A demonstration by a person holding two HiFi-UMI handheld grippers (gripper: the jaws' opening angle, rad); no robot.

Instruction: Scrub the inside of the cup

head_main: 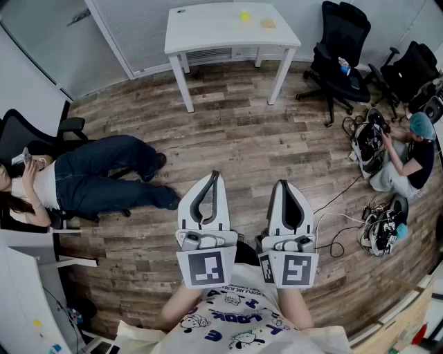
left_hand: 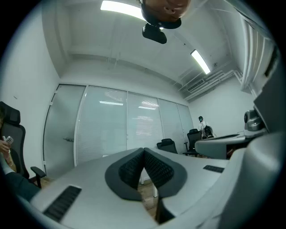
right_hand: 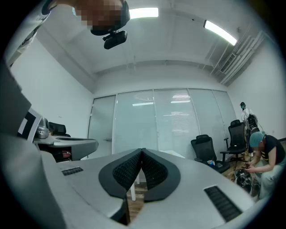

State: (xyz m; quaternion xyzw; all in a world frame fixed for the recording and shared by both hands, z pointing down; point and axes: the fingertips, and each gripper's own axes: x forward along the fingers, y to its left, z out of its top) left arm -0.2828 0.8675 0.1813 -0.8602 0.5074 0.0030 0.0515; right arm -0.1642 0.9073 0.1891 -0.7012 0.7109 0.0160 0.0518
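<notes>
Scrubbing is not yet under way: the left claw (head_main: pixel 215 174) and right claw (head_main: pixel 282 184) are both closed and empty, well apart from the white bench (head_main: pixel 208 31), where a small yellow object (head_main: pixel 244 15), possibly the cup, sits near its far edge.

Only one bit of print here: blue block letters across the white shirt (head_main: pixel 232 319), upside down from this angle, among little cartoon figures, too warped to read for sure.
</notes>
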